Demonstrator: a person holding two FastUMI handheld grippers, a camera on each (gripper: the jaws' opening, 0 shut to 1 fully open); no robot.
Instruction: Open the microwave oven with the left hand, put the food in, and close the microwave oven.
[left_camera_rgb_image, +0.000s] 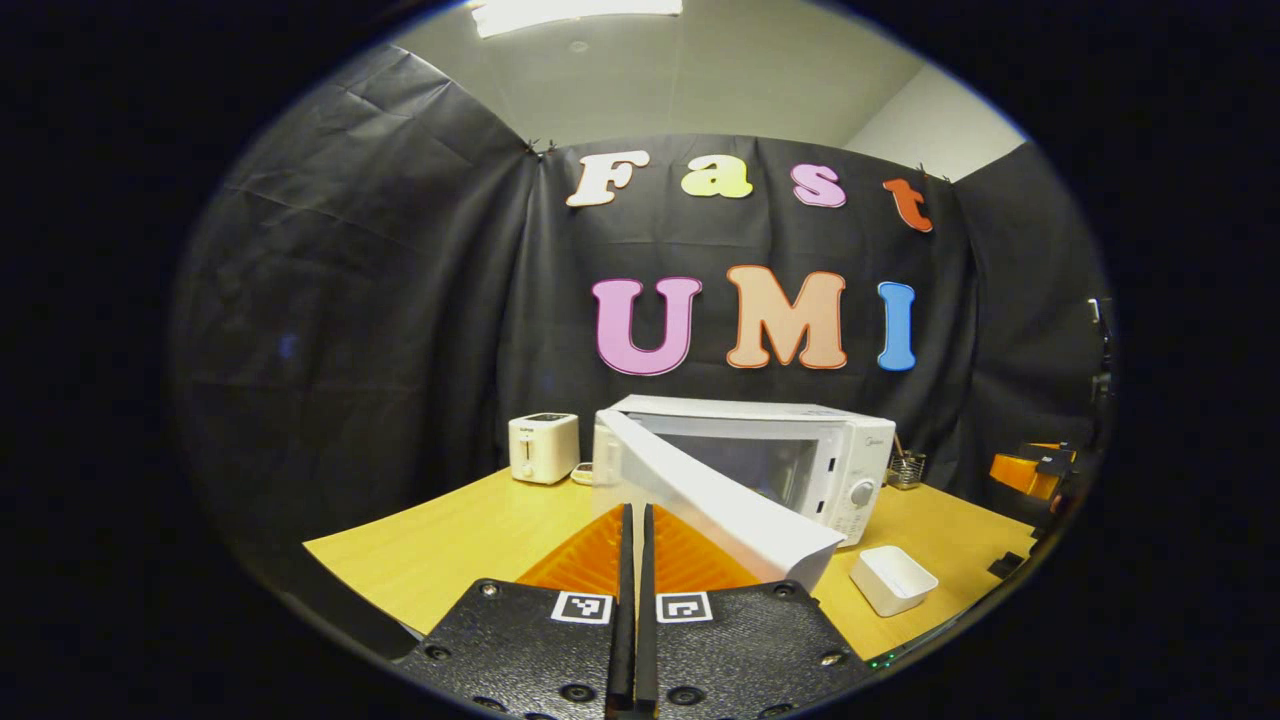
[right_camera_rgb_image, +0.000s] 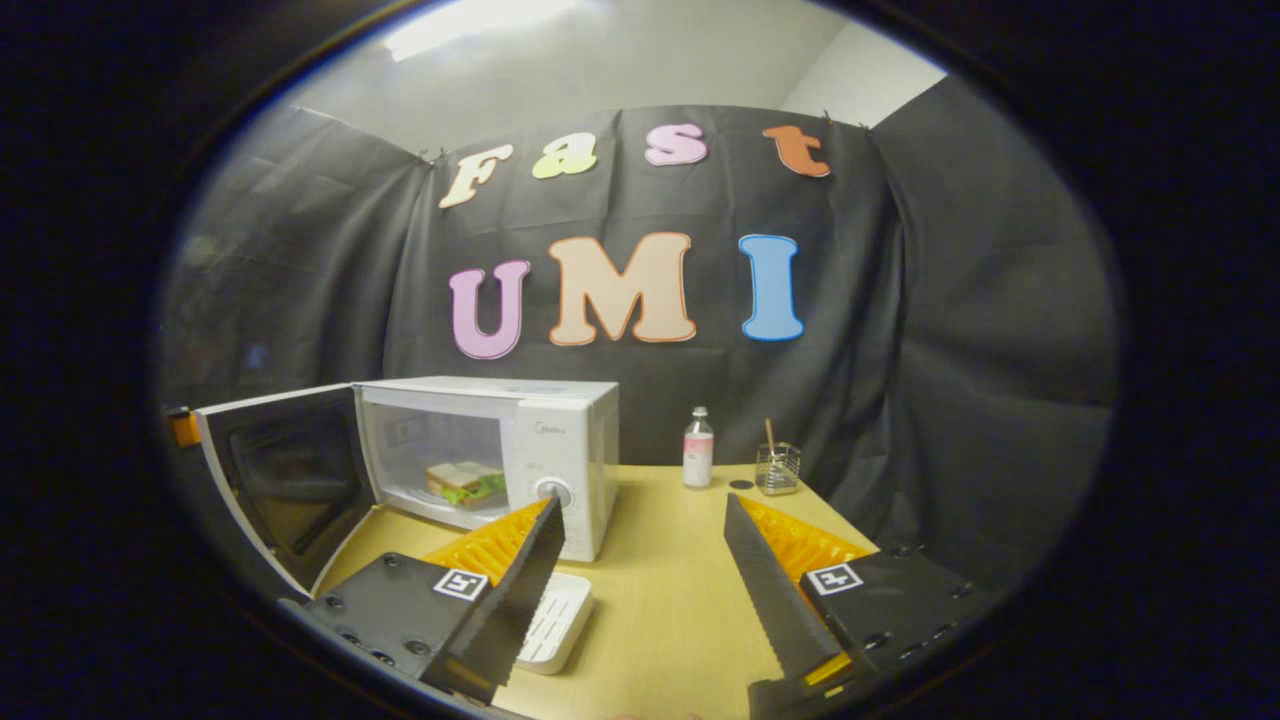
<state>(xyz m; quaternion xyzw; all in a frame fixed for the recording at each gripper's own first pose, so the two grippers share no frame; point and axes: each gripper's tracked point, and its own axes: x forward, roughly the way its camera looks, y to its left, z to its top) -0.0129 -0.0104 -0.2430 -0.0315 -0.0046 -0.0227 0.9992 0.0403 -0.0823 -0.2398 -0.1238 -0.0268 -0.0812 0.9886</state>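
The white microwave (right_camera_rgb_image: 565, 430) stands on the wooden table with its door (right_camera_rgb_image: 285, 480) swung wide to the left. A sandwich (right_camera_rgb_image: 465, 482) lies inside on the turntable. My right gripper (right_camera_rgb_image: 642, 503) is open and holds nothing, hovering above the table in front of the control panel. In the left gripper view the door (left_camera_rgb_image: 720, 505) shows its white outer face, angled toward me. My left gripper (left_camera_rgb_image: 635, 512) is shut with nothing between its fingers, its tips close to the door's outer face; whether they touch it I cannot tell.
An empty white tray (right_camera_rgb_image: 560, 620) (left_camera_rgb_image: 893, 578) lies on the table in front of the microwave. A bottle (right_camera_rgb_image: 698, 447) and a wire cup (right_camera_rgb_image: 777, 468) stand at the back right. A white toaster (left_camera_rgb_image: 543, 447) sits left of the microwave.
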